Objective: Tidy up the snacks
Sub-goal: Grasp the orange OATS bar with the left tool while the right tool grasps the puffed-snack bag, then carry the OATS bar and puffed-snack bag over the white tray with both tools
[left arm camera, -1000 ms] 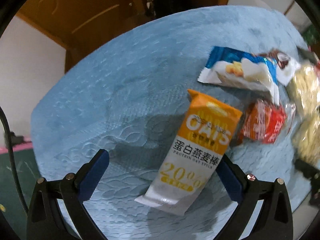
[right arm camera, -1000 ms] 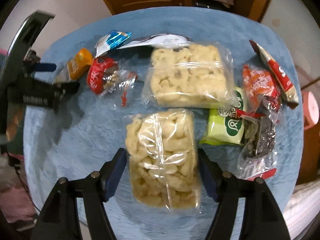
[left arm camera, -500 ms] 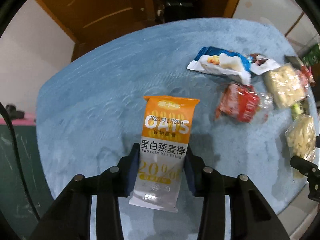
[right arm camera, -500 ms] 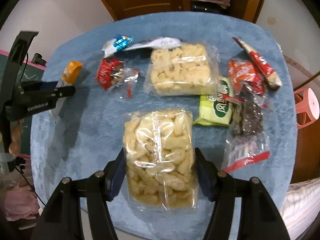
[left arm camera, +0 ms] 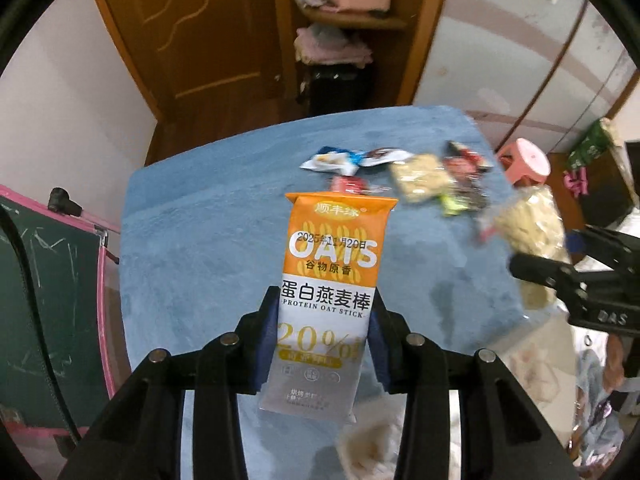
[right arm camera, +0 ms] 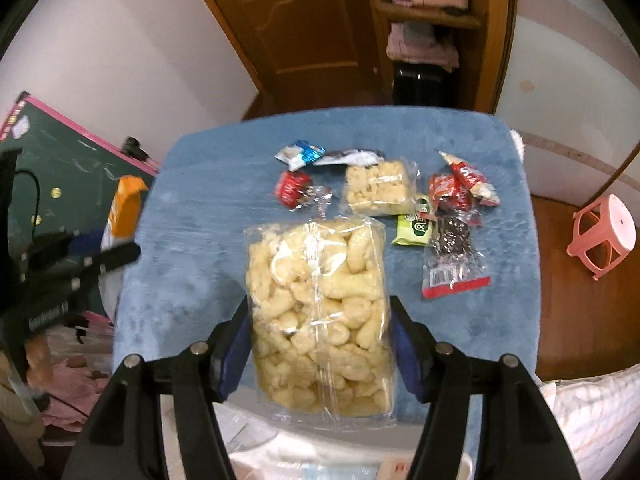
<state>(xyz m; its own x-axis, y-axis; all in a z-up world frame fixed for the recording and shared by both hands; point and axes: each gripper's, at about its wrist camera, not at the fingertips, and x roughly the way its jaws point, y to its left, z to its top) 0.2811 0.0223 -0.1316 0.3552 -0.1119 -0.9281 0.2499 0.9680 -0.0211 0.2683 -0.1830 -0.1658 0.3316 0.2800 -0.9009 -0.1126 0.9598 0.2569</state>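
My left gripper [left arm camera: 323, 336] is shut on an orange and white oat stick packet [left arm camera: 334, 280] and holds it high above the blue table [left arm camera: 200, 248]. My right gripper [right arm camera: 318, 344] is shut on a clear bag of yellow puffed snacks [right arm camera: 318, 304], also lifted above the table [right arm camera: 192, 240]. The oat packet shows at the left of the right wrist view [right arm camera: 124, 208], in the left gripper [right arm camera: 68, 272]. The puffed bag shows at the right of the left wrist view [left arm camera: 528, 232].
On the table lie a second puffed snack bag [right arm camera: 378, 190], a blue and white packet [right arm camera: 300, 154], a red candy packet [right arm camera: 294, 188], a green packet [right arm camera: 414, 228], red packets [right arm camera: 456, 188] and a dark snack bag [right arm camera: 454, 256]. A pink stool [right arm camera: 604, 232] stands right.
Both grippers have risen and pulled back from the table with their packets. One second ago the left gripper was open around the oat packet; it then shut on it.
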